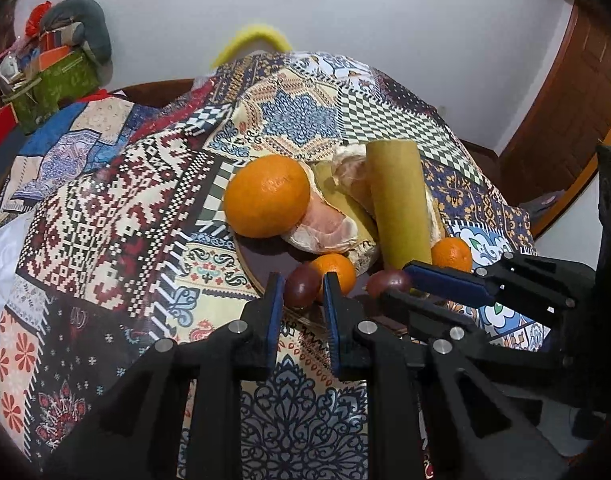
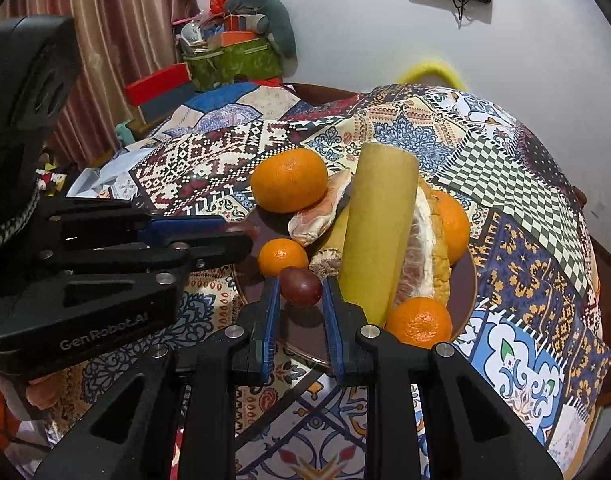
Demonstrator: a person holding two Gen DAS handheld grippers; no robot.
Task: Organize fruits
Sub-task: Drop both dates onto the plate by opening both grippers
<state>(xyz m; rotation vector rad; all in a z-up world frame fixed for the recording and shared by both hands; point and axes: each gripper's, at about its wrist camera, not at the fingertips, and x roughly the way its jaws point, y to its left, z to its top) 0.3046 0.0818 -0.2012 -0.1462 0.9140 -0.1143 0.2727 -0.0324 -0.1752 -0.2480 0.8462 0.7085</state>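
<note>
Right wrist view: my right tongs (image 2: 301,300) gape around a dark plum (image 2: 300,286); left tongs (image 2: 225,240), apart, crowd in at 9 o'clock, and a yellow cylinder (image 2: 379,228) blocks 1 o'clock.

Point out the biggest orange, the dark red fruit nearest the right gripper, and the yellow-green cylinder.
Biggest orange (image 2: 289,180): right wrist view, centre of its peel.
Dark red fruit (image 2: 300,286): right wrist view, middle of its skin.
Yellow-green cylinder (image 2: 375,236): right wrist view, mid-length of its side.
</note>
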